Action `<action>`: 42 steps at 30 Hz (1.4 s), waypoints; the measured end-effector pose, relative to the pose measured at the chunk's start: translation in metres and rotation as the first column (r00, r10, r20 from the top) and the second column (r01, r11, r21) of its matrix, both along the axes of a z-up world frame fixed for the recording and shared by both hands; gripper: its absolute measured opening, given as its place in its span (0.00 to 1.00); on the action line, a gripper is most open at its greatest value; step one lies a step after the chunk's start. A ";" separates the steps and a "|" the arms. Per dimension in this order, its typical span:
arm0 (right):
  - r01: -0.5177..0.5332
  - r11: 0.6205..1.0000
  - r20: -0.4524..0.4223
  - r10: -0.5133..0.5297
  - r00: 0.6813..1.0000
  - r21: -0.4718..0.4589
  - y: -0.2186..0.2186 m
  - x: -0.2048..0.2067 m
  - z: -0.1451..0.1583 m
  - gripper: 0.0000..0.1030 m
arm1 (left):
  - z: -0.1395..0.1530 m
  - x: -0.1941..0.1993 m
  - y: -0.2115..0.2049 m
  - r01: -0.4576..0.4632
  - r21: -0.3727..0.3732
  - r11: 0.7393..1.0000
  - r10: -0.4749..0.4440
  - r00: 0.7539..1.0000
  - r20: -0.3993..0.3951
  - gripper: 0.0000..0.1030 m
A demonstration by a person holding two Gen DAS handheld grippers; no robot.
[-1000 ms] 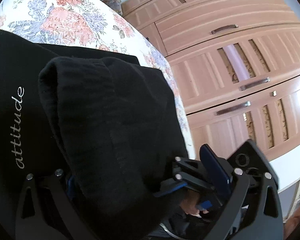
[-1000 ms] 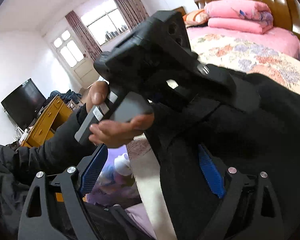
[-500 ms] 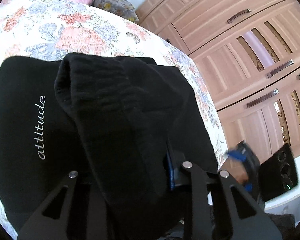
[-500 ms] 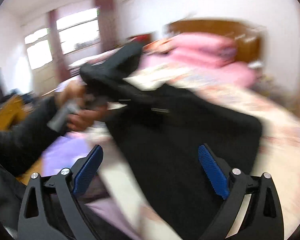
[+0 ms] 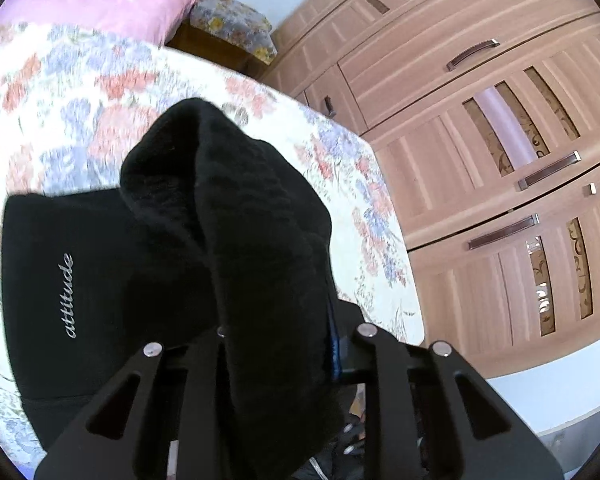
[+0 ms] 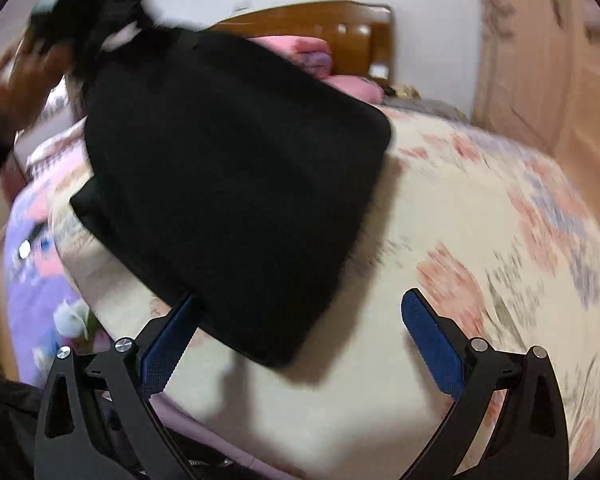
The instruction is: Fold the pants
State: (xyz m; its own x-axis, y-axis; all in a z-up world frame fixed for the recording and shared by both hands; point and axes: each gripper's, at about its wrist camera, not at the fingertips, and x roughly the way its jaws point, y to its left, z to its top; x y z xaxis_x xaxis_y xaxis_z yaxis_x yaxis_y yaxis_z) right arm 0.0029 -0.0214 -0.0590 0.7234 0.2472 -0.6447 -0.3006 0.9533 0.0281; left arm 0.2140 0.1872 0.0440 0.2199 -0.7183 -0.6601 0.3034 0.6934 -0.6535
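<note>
The black pants (image 5: 236,248) are bunched and clamped between the fingers of my left gripper (image 5: 276,340), which is shut on them. Below the fold, a panel lettered "attitude" (image 5: 66,296) hangs over the floral bed (image 5: 80,92). In the right wrist view the pants (image 6: 228,168) hang in the air from the blurred left gripper (image 6: 88,12), held by a hand (image 6: 28,76) at the upper left. My right gripper (image 6: 300,300) is open, with its blue pads (image 6: 432,344) wide apart. The pants' lower edge overlaps its left fingertip, unclamped.
A wooden wardrobe (image 5: 500,160) stands along the bed's right side. Pink bedding (image 5: 100,4) and a cloth-covered nightstand (image 5: 228,24) lie at the head, below a wooden headboard (image 6: 340,36). The floral sheet (image 6: 480,220) spreads to the right of the pants.
The right gripper has drawn back from the left gripper and swung right over the bed. The left gripper has lifted the pants higher, so they now hang off the sheet.
</note>
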 end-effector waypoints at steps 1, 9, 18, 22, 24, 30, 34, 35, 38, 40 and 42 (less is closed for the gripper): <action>-0.017 1.000 0.000 0.017 1.000 -0.009 0.005 -0.001 -0.002 0.95 | 0.005 0.000 0.000 -0.003 0.001 1.000 0.003 1.000 0.004 0.22; 0.222 0.971 0.049 -0.219 0.975 -0.085 -0.011 0.012 -0.015 0.95 | 0.009 0.006 -0.005 -0.009 -0.031 0.999 0.009 1.000 -0.016 0.21; 0.173 0.960 0.126 -0.148 0.981 -0.219 0.008 0.004 -0.014 0.95 | 0.005 -0.012 0.072 -0.105 -0.103 0.989 0.105 0.994 -0.006 0.21; 0.150 0.960 0.106 -0.128 0.986 -0.237 0.011 0.007 -0.020 0.95 | -0.102 -0.007 0.118 -0.173 -0.035 0.984 0.165 0.973 -0.162 0.21; 0.142 0.964 0.095 -0.123 0.988 -0.226 0.008 0.007 -0.020 0.95 | -0.132 -0.011 0.136 -0.198 -0.164 0.966 0.169 0.970 -0.174 0.22; 0.141 0.964 0.085 -0.125 0.989 -0.227 0.012 0.005 -0.020 0.96 | -0.117 -0.020 0.133 -0.179 -0.089 0.980 0.171 0.981 -0.093 0.33; 0.067 0.983 0.013 -0.066 0.998 -0.173 0.005 0.007 -0.016 0.96 | -0.101 -0.038 0.153 -0.263 -0.030 0.964 0.260 0.963 -0.067 0.50; 0.040 0.987 0.001 -0.041 0.999 -0.154 0.003 0.004 -0.014 0.96 | -0.091 -0.047 0.164 -0.318 -0.003 0.948 0.318 0.948 -0.032 0.60; -0.112 0.994 0.012 0.112 0.994 0.005 -0.011 -0.015 0.004 0.96 | -0.042 -0.089 0.177 -0.509 0.131 0.851 0.474 0.851 0.228 0.69; -0.165 0.983 0.047 0.162 0.986 0.084 -0.014 -0.020 0.014 0.96 | -0.015 -0.114 0.153 -0.427 0.122 0.896 0.366 0.865 0.343 0.72; -0.219 0.965 0.074 0.210 0.975 0.144 -0.007 -0.017 0.023 0.96 | -0.005 -0.127 0.115 -0.295 0.103 0.950 0.238 0.896 0.375 0.72</action>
